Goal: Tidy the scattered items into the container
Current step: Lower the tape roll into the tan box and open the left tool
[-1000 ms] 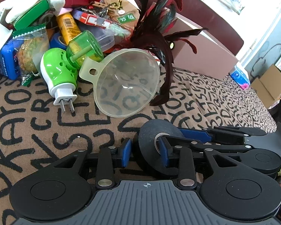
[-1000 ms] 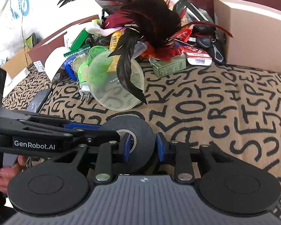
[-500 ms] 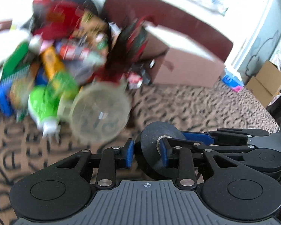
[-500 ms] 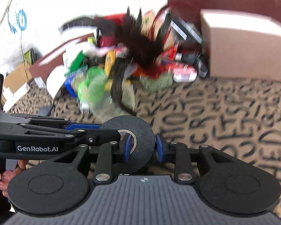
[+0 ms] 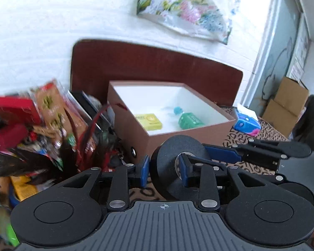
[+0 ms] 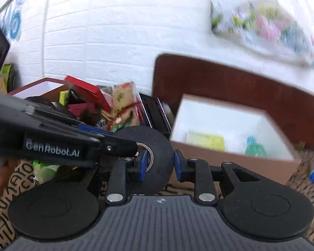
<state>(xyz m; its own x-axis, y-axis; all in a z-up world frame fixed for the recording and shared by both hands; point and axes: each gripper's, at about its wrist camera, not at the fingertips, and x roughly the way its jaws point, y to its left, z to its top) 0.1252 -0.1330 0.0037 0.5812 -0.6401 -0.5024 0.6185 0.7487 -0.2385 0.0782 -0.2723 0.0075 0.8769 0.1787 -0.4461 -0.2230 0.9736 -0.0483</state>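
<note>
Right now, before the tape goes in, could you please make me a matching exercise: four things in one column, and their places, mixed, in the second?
Things:
1. tape
2. yellow pack
3. green bottle
4. blue pack

Places:
A. inside the box, right part
B. on the cloth, outside the box
C. held by the left gripper and the right gripper
D. inside the box, left part

Pairs: 1-C, 2-D, 3-A, 4-B
</note>
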